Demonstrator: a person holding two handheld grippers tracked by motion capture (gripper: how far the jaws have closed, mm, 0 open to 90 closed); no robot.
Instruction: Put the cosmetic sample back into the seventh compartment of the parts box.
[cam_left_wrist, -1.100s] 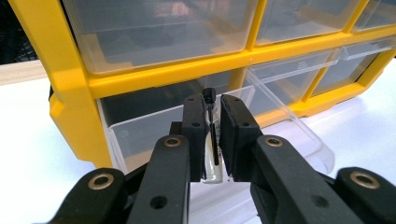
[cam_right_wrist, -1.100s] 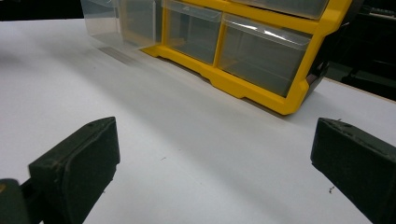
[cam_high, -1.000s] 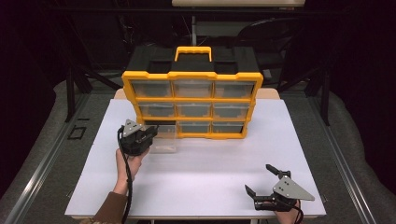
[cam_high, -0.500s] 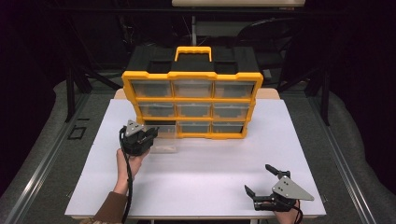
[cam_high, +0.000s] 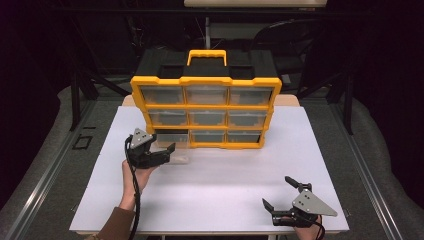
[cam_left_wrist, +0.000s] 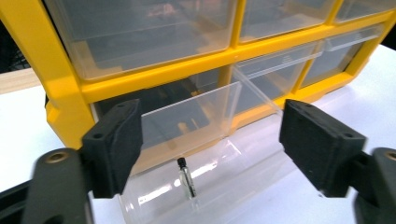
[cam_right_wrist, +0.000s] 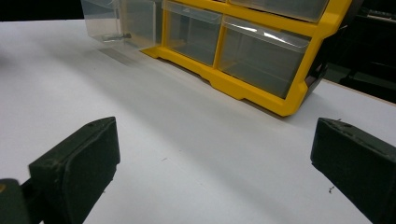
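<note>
Glossy yellow plastic cabinet (cam_high: 206, 80), clear smooth plastic drawer (cam_left_wrist: 205, 186), matt white table (cam_high: 210, 190)

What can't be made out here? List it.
- Vial in the pulled-out drawer: contents too small and clear to tell, left gripper view.
- Closed drawers: insides hazed by frosted fronts, high view.
- Organizer: top cut by the frame edge, right gripper view.

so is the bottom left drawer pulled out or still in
Pulled out: the clear drawer juts from the yellow organizer onto the table, between the open left tongs.
</note>
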